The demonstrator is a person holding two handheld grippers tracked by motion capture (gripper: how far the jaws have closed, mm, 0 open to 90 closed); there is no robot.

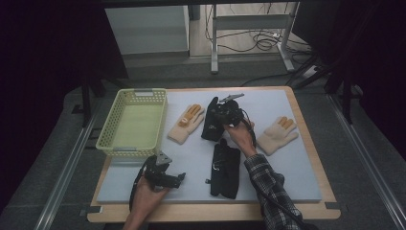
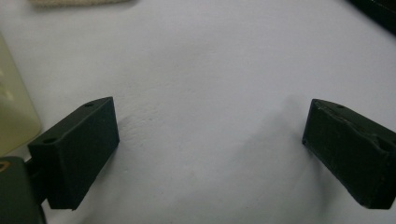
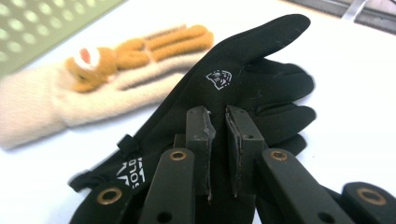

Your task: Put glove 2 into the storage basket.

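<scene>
High view looks down the table (image 1: 306, 182); gripper views sit close, probably sharing the cream glove (image 3: 56, 100).

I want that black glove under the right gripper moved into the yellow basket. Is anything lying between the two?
Yes: the cream glove lies on the mat between the black glove, pinched by the right gripper, and the basket; lifting the black glove clears it.

A yellow-green basket (image 1: 113, 128) sits at the mat's far left. Just beside it lies a cream glove (image 1: 186, 123); its match (image 1: 278, 134) lies well apart, far right. Another black glove (image 1: 225, 170) lies near the front.
</scene>
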